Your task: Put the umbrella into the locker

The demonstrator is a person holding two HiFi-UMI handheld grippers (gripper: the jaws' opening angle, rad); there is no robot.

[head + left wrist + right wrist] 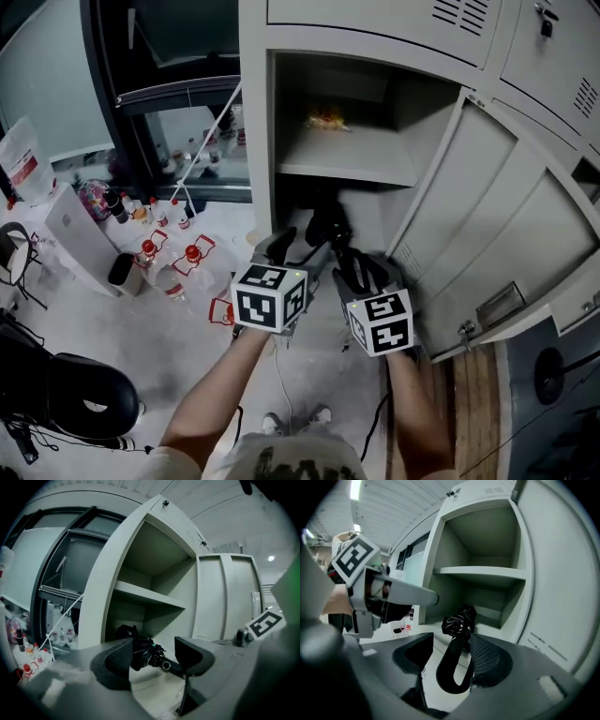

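Note:
The grey locker [258,141] stands open, its door [487,225] swung to the right. A black folded umbrella [323,228] lies in the lower compartment under the shelf [347,167], handle end pointing out. In the left gripper view the umbrella [142,649] sits just past my left gripper [154,656], whose jaws are apart and grip nothing. In the right gripper view the curved handle [454,667] hangs between the parted jaws of my right gripper [450,656], leaning on the right finger [490,660]. Both grippers [292,251] [361,265] are at the locker mouth.
A small yellow item [326,118] lies on the upper shelf. Several red-capped bottles [178,258] and other clutter stand on the floor left of the locker. A black round object [80,394] is at the lower left. Cables [281,375] trail on the floor.

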